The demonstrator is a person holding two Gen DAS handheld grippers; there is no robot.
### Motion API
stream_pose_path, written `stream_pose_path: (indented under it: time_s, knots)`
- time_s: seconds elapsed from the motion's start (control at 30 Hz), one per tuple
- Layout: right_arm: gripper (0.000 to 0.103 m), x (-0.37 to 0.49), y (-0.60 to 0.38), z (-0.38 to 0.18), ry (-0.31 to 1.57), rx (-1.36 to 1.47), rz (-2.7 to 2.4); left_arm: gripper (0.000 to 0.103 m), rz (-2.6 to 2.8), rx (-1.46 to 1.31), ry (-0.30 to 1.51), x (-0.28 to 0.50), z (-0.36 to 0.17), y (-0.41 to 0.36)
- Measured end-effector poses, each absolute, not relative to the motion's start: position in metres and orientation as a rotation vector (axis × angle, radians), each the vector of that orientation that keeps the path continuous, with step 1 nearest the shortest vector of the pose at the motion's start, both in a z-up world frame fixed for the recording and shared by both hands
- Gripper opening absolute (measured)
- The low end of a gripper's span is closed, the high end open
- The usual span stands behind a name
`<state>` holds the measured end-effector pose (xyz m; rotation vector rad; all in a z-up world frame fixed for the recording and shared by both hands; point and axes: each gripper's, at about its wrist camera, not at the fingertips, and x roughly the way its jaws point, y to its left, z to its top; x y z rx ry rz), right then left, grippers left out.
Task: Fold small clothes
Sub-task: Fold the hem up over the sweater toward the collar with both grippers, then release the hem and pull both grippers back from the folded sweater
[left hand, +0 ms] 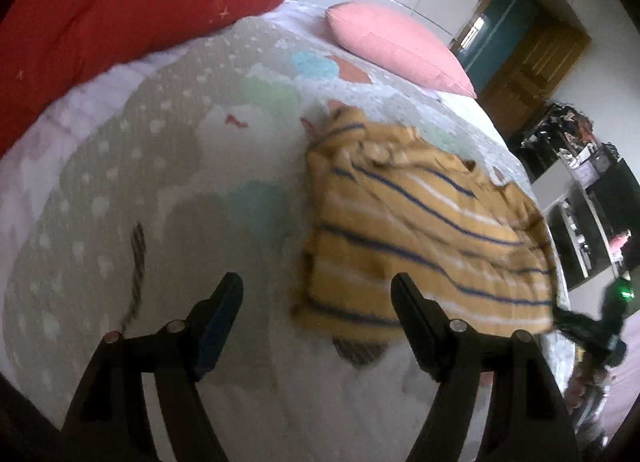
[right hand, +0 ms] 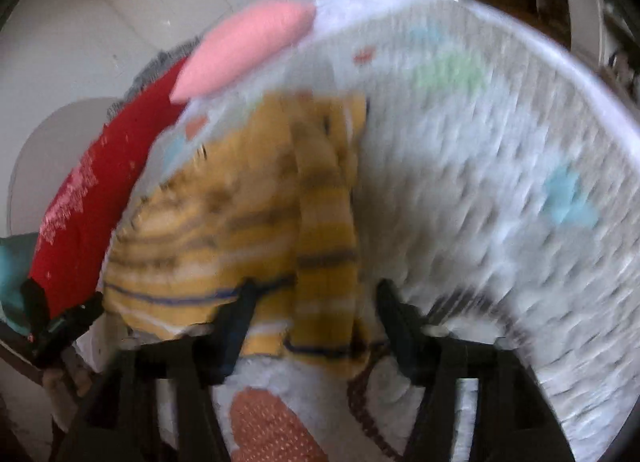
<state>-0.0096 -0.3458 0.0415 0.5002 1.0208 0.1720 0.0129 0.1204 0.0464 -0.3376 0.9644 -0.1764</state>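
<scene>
The left tool (left hand: 316, 298) hangs with its jaws spread wide and nothing between them, above the bed (left hand: 160, 182), its right finger overlapping the near edge of the yellow striped garment (left hand: 420, 230), though contact cannot be told. The right tool (right hand: 316, 302) is also spread wide and empty-handed, its fingers framing a folded strip of the same garment (right hand: 248, 214), which lies bunched on the patterned bedspread near a pink pillow (left hand: 396, 46) and a red quilt (left hand: 132, 10). The right wrist view is heavily blurred, so the stripes smear and the garment's near hem is cut off behind the tool's fingers.
</scene>
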Motion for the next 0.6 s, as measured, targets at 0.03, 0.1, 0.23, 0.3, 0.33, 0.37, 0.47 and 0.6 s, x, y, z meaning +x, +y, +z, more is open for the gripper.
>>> stream_pose_path:
  time_s: [0.03, 0.1, 0.23, 0.3, 0.33, 0.37, 0.47, 0.6]
  knots:
    - [0.019, -0.008, -0.345, 0.034, 1.043, 0.523, 0.206, 0.075, -0.180, -0.339, 0.964, 0.007, 0.047, 0.119]
    - [0.010, -0.014, -0.356, 0.042, 0.984, 0.541, 0.199, 0.075, -0.187, -0.329, 0.955, -0.003, 0.051, 0.118]
    - [0.008, -0.017, -0.399, 0.043, 0.962, 0.547, 0.014, 0.075, -0.193, -0.289, 0.915, -0.021, 0.060, 0.116]
    - [0.009, -0.020, -0.408, 0.038, 0.989, 0.544, -0.049, 0.075, -0.198, -0.296, 0.902, -0.023, 0.062, 0.115]
    - [0.009, -0.022, -0.406, 0.042, 1.003, 0.456, -0.130, 0.075, -0.203, -0.304, 0.897, -0.022, 0.062, 0.113]
    - [0.009, -0.025, -0.404, 0.047, 0.996, 0.426, -0.144, 0.075, -0.212, -0.316, 0.891, -0.021, 0.061, 0.112]
    - [0.010, -0.039, -0.404, 0.074, 0.922, 0.434, -0.147, 0.076, -0.219, -0.344, 0.874, -0.011, 0.054, 0.103]
    - [0.010, -0.040, -0.366, 0.113, 0.870, 0.366, -0.042, 0.076, -0.182, -0.351, 0.848, 0.002, 0.038, 0.092]
